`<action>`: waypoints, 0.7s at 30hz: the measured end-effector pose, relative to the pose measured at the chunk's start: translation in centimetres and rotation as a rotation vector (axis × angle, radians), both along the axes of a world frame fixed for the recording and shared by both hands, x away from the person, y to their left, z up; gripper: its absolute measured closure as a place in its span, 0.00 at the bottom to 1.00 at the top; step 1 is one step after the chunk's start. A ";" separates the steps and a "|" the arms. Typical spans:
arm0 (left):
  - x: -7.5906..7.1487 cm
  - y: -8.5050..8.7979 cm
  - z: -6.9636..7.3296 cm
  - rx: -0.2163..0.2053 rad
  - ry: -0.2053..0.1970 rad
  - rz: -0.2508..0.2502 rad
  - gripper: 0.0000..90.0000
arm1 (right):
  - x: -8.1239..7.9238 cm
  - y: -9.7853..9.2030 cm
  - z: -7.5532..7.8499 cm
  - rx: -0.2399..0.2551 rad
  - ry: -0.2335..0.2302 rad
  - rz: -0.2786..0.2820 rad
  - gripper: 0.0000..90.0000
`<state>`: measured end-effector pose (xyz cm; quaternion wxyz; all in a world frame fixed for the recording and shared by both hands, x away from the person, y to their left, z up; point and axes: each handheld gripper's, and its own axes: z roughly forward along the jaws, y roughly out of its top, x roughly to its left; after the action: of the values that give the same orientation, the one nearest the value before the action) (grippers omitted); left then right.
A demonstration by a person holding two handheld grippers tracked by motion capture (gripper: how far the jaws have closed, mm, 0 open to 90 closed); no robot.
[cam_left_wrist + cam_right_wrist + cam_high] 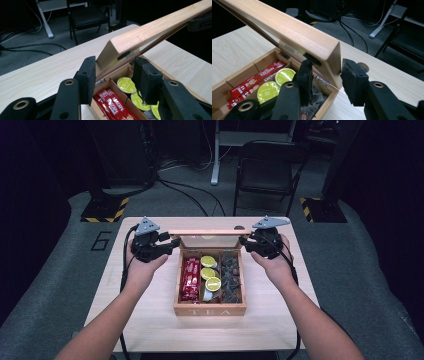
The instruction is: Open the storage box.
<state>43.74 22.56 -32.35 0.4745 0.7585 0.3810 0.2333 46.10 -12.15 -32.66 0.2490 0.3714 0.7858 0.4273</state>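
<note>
At centre frame of the high view, a pale wooden tea box [210, 310] lettered TEA sits on the light wood desk [150, 320], its flat wooden hinged lid [205, 232] raised partway and caught at both ends. The left gripper [172, 243] brackets the lid's left end; in the left gripper view its jaws straddle that corner [117, 47], the near pad [88, 75] close beside the wood, and firm contact cannot be confirmed. The right gripper [245, 240] is closed on the lid's right end, and the right gripper view shows the pads [352, 75] pressed on either face of the corner [324, 53].

A lopsided hold looks like the main risk: if the looser left side lets go, the lid could twist on its small metal hinges [322, 81] or drop shut. Uneven lifting by the two hands might rack the lid or drag the light box across the desk. Jaws dipping below the lid could snag the contents: red coffee stick packets [190, 279] in the left compartment, yellow-green round pods [210, 272] in the middle, dark wrapped tea bags [231, 277] at right.

Room to swing the lid back appears good: bare desk lies behind the box towards the top of the high view, though the far edge [205, 218] is near, with a black folding chair [267, 170] and floor cables beyond. Both sides of the desk are open for the forearms.
</note>
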 end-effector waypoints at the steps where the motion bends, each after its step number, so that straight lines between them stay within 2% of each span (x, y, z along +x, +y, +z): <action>1: 0.1 0.0 -0.1 0.000 -0.006 0.000 0.59 | 0.1 0.0 0.0 0.001 -0.001 0.001 0.68; 5: 0.7 -0.1 -0.6 0.017 0.006 0.008 0.58 | 0.4 0.0 0.2 0.004 0.001 0.001 0.68; 10: 1.2 -0.2 -1.0 0.030 0.003 0.019 0.60 | 0.6 0.0 0.2 0.009 0.001 -0.006 0.68; 15: 1.8 -0.4 -1.3 0.030 -0.008 0.033 0.62 | 0.8 0.1 0.3 0.013 0.002 -0.012 0.68; 21: 2.6 -0.5 -1.6 0.021 0.000 0.041 0.65 | 1.1 0.1 0.4 0.016 0.001 -0.018 0.68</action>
<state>46.34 22.10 -33.99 0.4617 0.7555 0.3938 0.2471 47.16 -12.01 -32.25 0.2493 0.3807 0.7792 0.4310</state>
